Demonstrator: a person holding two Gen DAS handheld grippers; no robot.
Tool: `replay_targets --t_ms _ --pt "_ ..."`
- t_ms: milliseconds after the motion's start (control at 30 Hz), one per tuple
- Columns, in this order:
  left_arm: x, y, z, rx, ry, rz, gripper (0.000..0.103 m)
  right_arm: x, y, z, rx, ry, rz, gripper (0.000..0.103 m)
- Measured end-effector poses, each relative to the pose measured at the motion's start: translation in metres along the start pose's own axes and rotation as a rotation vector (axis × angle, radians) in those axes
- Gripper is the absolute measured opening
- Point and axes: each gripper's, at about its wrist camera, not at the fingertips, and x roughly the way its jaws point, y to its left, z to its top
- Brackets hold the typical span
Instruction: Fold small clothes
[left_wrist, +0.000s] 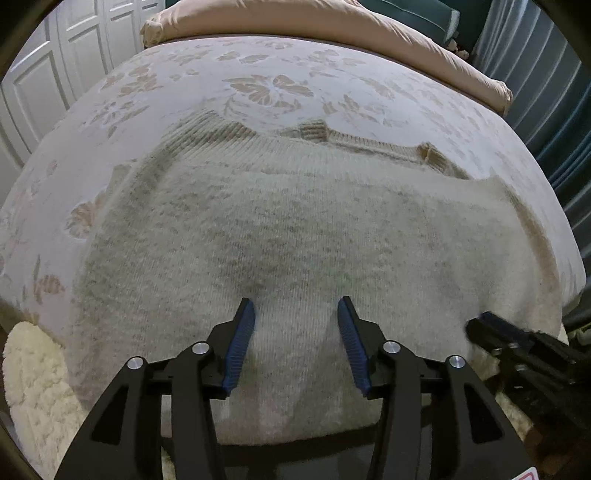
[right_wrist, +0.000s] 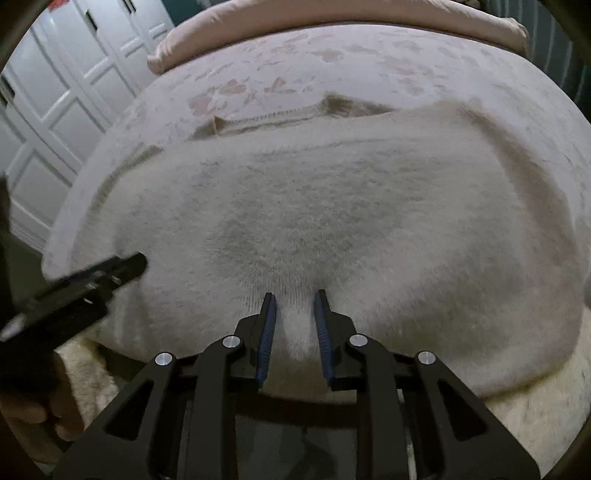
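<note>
Both tools hover over a cream knitted sweater (left_wrist: 295, 229) spread on the bed (left_wrist: 258, 74); the left tool (left_wrist: 296, 325) stands about half open, the right tool (right_wrist: 294, 314) narrowly open, and neither pinches the knit, though whether the tips graze it I cannot tell. Its long axis runs side to side across both views; its ribbed edge (left_wrist: 354, 142) lies on the far side, toward the pink quilt (left_wrist: 332, 22).

Bed with a pale bedspread patterned in tan butterflies and flowers (left_wrist: 273, 88), peach-coloured folded duvet (left_wrist: 280, 18) across its far end, white panelled wardrobe doors (right_wrist: 62, 107) at left, dark teal ribbed curtain (left_wrist: 546, 92) at right, fluffy cream rug (left_wrist: 33, 387) below the bed's near edge
</note>
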Motion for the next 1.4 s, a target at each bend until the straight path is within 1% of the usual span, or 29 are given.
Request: replay_targets --t_ms 100,167,200,233,300,400,467,533,567,600,667,700,800,867,967,1000,1067,1133,1167,1200,1233,1300,1400 --pt "0.002 0.005 -0.008 -0.006 0.008 -0.005 0.054 -0.017 -0.001 -0.003 0.002 -0.040 -0.017 0.022" --pt "0.004 0.010 -0.012 -0.031 0.013 -0.016 0.056 -0.006 -0.012 -0.008 -0.006 -0.014 -0.068 0.023" --pt "0.005 0.010 -0.013 -0.037 0.012 -0.019 0.057 0.004 -0.019 -0.013 0.003 0.014 -0.076 0.022" --pt "0.006 0.010 -0.014 -0.035 0.010 -0.016 0.057 0.009 -0.024 -0.012 0.019 0.020 -0.060 0.022" --pt "0.005 0.007 -0.014 -0.015 0.007 -0.003 0.058 -0.001 -0.024 -0.010 0.047 0.010 -0.041 0.023" --pt "0.006 0.008 -0.015 -0.012 0.002 -0.004 0.058 -0.017 -0.019 -0.009 0.049 -0.028 -0.027 0.023" --pt "0.008 0.006 -0.016 -0.010 -0.002 0.003 0.059 -0.007 -0.018 -0.010 0.023 -0.006 -0.047 0.024" --pt "0.009 0.003 -0.017 0.005 -0.006 0.017 0.060 0.018 -0.022 -0.017 0.003 0.062 -0.086 0.025" --pt "0.008 0.002 -0.018 0.010 -0.007 0.022 0.060 0.026 -0.024 -0.020 0.017 0.091 -0.094 0.024" --pt "0.007 0.003 -0.018 0.013 -0.005 0.024 0.060 0.022 -0.023 -0.019 0.031 0.081 -0.091 0.025" --pt "0.001 0.006 -0.018 0.005 -0.004 0.020 0.060 0.011 -0.016 -0.016 0.018 0.059 -0.094 0.026" --pt "-0.002 0.009 -0.019 -0.009 -0.005 0.010 0.060 0.005 -0.011 -0.013 0.010 0.042 -0.091 0.026" --pt "-0.018 0.028 -0.022 -0.095 -0.018 -0.014 0.063 -0.011 0.005 0.002 -0.026 -0.020 -0.049 0.027" --pt "-0.026 0.041 -0.022 -0.133 -0.032 -0.010 0.064 -0.012 0.016 0.012 -0.045 -0.039 -0.038 0.027" --pt "-0.039 0.067 -0.019 -0.199 -0.061 0.014 0.067 -0.001 0.033 0.032 -0.076 -0.048 -0.018 0.027" --pt "-0.042 0.076 -0.017 -0.218 -0.070 0.026 0.069 0.007 0.039 0.040 -0.091 -0.046 -0.018 0.027" --pt "-0.047 0.100 -0.014 -0.273 -0.085 0.059 0.070 0.013 0.044 0.046 -0.100 -0.033 -0.023 0.027" --pt "-0.049 0.125 -0.012 -0.349 -0.089 0.061 0.070 0.028 0.047 0.053 -0.105 -0.003 -0.031 0.027" --pt "-0.047 0.139 -0.012 -0.397 -0.089 0.051 0.070 0.034 0.049 0.052 -0.111 0.018 -0.039 0.027" --pt "-0.046 0.146 -0.012 -0.421 -0.087 0.041 0.070 0.041 0.049 0.052 -0.113 0.035 -0.046 0.027" --pt "-0.041 0.157 -0.012 -0.462 -0.079 0.018 0.070 0.048 0.049 0.052 -0.111 0.042 -0.052 0.028" --pt "-0.033 0.167 -0.011 -0.498 -0.059 -0.010 0.070 0.053 0.052 0.053 -0.125 0.046 -0.062 0.030" --pt "-0.018 0.172 -0.010 -0.519 -0.030 -0.040 0.070 0.056 0.054 0.054 -0.139 0.055 -0.079 0.032"
